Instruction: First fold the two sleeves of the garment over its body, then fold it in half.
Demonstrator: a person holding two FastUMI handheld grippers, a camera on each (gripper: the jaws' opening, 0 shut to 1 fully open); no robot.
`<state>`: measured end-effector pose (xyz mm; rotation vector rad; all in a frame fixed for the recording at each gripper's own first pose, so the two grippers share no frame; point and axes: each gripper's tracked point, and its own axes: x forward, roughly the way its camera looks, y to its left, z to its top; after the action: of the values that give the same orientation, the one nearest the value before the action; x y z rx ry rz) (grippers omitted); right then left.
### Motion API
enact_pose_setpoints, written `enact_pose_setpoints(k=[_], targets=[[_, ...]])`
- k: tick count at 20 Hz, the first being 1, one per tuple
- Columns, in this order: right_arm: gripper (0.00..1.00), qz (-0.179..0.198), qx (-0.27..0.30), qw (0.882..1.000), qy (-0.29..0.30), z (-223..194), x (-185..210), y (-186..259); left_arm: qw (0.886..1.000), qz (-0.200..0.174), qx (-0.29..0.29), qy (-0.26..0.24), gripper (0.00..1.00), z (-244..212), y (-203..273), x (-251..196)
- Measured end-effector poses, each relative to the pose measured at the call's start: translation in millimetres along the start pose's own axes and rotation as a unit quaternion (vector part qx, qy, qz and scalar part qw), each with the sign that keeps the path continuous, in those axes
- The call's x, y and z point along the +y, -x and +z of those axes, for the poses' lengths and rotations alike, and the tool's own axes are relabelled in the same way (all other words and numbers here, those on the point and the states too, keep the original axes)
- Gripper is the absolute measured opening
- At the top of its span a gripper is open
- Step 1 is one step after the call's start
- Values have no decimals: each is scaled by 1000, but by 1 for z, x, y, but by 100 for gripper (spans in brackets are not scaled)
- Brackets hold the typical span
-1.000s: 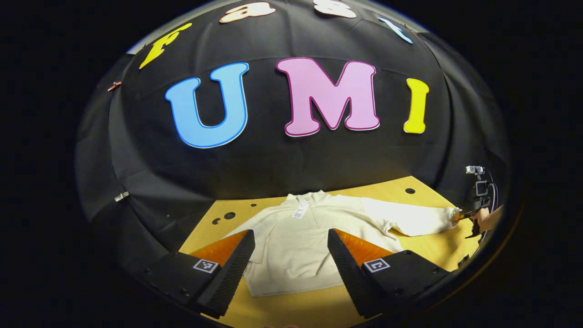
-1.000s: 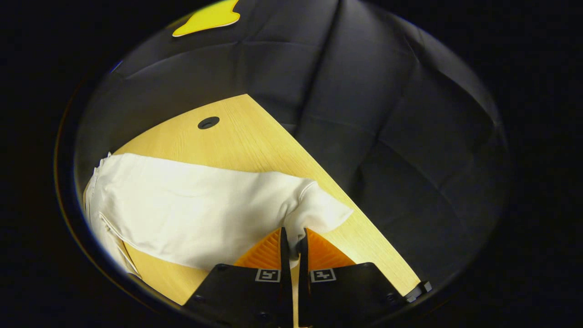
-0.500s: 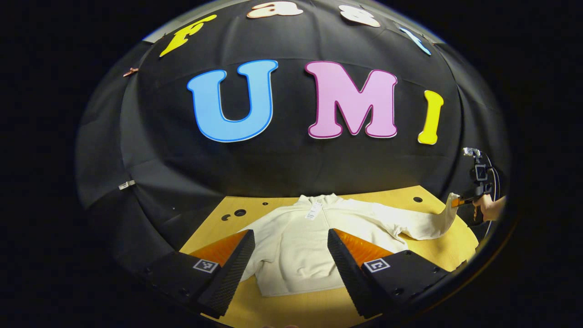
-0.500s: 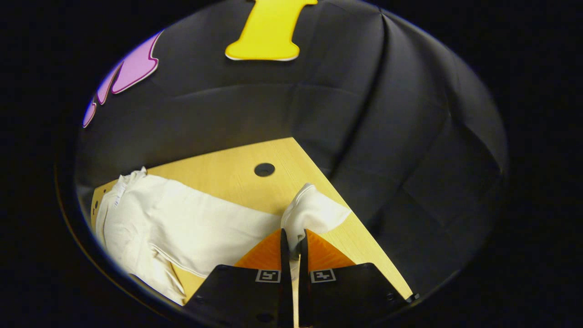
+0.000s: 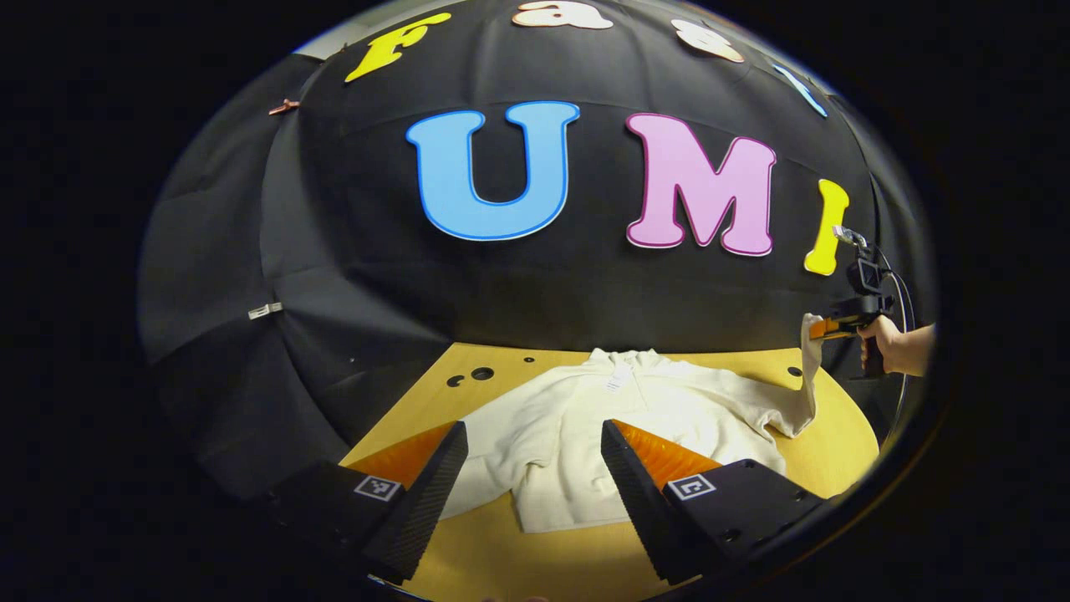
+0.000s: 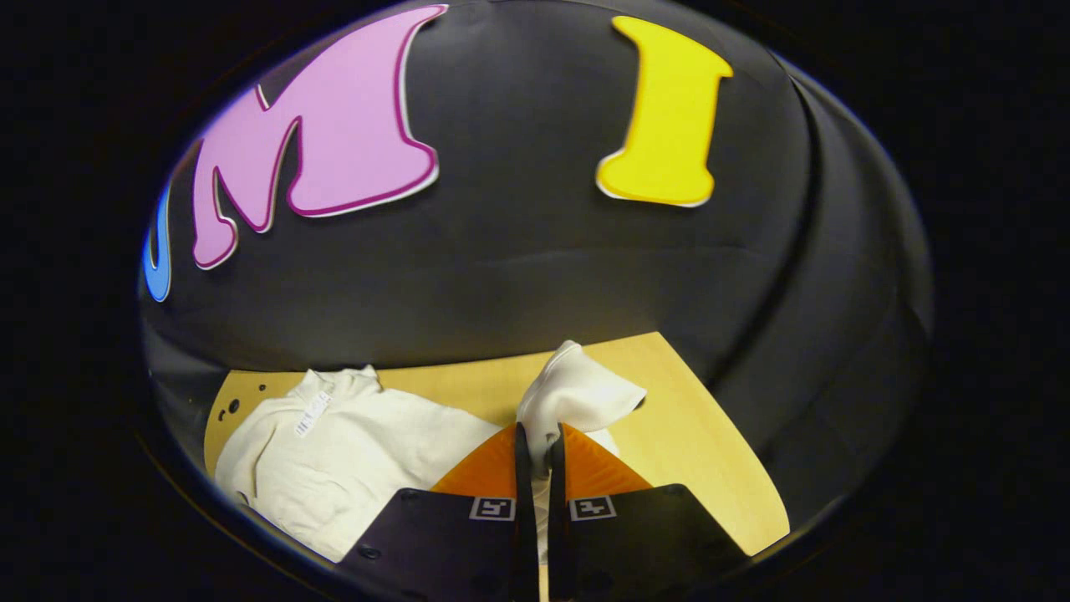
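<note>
Black cloth walls the booth behind a light wooden table (image 5: 585,560) with a few round holes near its far edge. We find the cream sweatshirt (image 5: 577,435) lying flat on it, collar toward the wall, hem toward us.

Key relation: in the left gripper view the right sleeve (image 5: 790,393) runs from the shoulder out toward 3 o'clock, then rises steeply to its cuff (image 5: 809,330), which hangs off the table. Its long axis lies across the body, so we judge the coming move is a carry back toward 9 o'clock, over the chest.

Right gripper (image 6: 535,451): fingers closed together on the cuff, with cloth bunched just beyond the tips at 12 o'clock in its own view. In the left gripper view a hand (image 5: 890,347) holds it raised at 3 o'clock, roughly level and pointing inward.

Left gripper (image 5: 535,456): fingers wide apart, holding nothing, hovering near the hem with the body between them. The left sleeve, near 9 o'clock, is mostly hidden behind its finger.
</note>
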<state>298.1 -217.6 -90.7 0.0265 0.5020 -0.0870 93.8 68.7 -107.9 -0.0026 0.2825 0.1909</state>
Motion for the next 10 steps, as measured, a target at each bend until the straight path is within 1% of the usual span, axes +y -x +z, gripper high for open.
enact_pose_setpoints(k=[3,7,10], targets=[[8,29,-9,999,-17,14,56,-12,1000,16,2,16,100,-3,-1,16],[8,73,-10,997,5,15,147,-28,999,27,0,30,100,-3,-3,33],[8,102,0,995,7,5,209,-36,999,40,3,35,100,-8,-5,51]])
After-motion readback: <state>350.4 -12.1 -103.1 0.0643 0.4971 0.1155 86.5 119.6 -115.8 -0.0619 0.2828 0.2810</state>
